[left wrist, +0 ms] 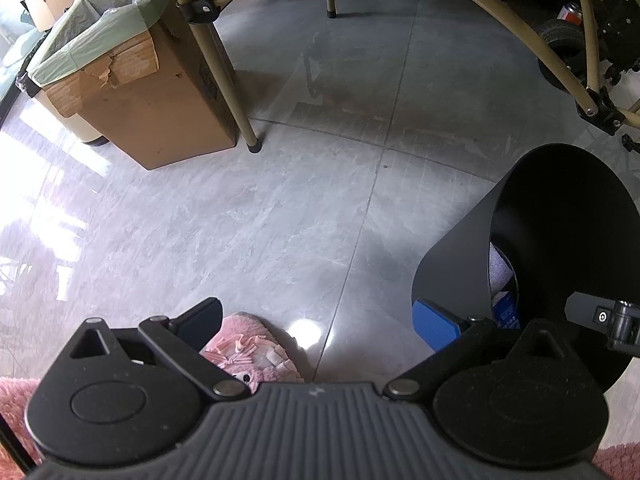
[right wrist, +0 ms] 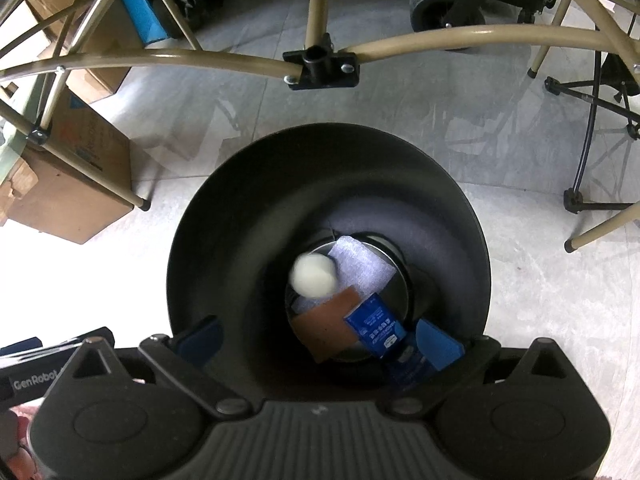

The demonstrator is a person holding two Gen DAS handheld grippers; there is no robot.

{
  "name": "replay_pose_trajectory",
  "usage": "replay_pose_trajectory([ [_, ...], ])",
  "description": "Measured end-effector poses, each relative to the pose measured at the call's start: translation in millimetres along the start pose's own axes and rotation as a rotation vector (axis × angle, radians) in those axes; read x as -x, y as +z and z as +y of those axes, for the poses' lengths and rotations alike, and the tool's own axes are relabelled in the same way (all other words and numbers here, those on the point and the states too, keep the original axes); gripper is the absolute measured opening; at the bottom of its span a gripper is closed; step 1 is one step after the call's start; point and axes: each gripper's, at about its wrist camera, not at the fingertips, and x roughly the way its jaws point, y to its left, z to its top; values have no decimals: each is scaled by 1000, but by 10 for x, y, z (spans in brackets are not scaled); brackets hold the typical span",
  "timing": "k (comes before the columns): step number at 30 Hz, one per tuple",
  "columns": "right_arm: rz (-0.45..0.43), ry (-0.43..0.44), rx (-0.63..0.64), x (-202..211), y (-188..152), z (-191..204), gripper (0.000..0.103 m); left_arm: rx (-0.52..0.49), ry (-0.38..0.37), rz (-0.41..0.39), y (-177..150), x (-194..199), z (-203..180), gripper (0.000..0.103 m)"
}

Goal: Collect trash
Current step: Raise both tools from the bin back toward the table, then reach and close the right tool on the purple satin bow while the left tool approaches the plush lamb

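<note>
In the left wrist view the left hand-held gripper [left wrist: 320, 316] points down at the grey floor [left wrist: 280, 208], its jaws spread wide with nothing between them; a pink slipper [left wrist: 256, 356] lies on the floor just under its left finger. The black bin [left wrist: 532, 248] stands to the right of this gripper, its wall just beside the blue pad of the right finger, and part of the other gripper's body shows at the bin's near rim. A lined cardboard box [left wrist: 132, 92] sits well apart at upper left beside a tan table leg [left wrist: 224, 64]. In the right wrist view the right hand-held gripper [right wrist: 320, 336] hangs straight over the bin [right wrist: 224, 208], jaws fully apart and gripping nothing. A blurred white ball [right wrist: 314, 276] is inside the bin, below and ahead of the fingers, over a white cloth [right wrist: 364, 268], a brown card [right wrist: 328, 328] and a blue packet [right wrist: 378, 332], which lies close by the right finger
</note>
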Motion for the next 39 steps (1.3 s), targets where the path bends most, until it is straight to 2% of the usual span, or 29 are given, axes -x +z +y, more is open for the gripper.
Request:
replay_pose_trajectory([
  [11, -81, 4, 22, 285, -84, 0, 103, -6, -20, -74, 2, 226, -35, 103],
  [15, -147, 18, 19, 498, -138, -32, 103, -18, -31, -150, -20, 437, -49, 103],
  [18, -203, 30, 20, 682, -167, -45, 103, -20, -49, -243, -55, 677, -41, 103],
  [23, -326, 72, 22, 1099, -232, -72, 103, -14, -81, -357, -70, 1038, -55, 103],
  [29, -515, 122, 26, 1699, -274, -204, 103, -8, -127, -462, -46, 1424, -115, 103],
  [33, -680, 111, 7, 2052, -248, -346, 103, -14, -139, -519, 18, 1632, -204, 103],
  [36, -837, 108, -14, 2216, -219, -474, 103, -26, -143, -567, 105, 1757, -297, 103],
  [38, -988, 88, 8, 2281, -172, -516, 103, -31, -143, -587, 194, 1816, -360, 103],
  [39, -1024, 71, 21, 2292, -129, -526, 103, -28, -149, -595, 243, 1844, -381, 103],
])
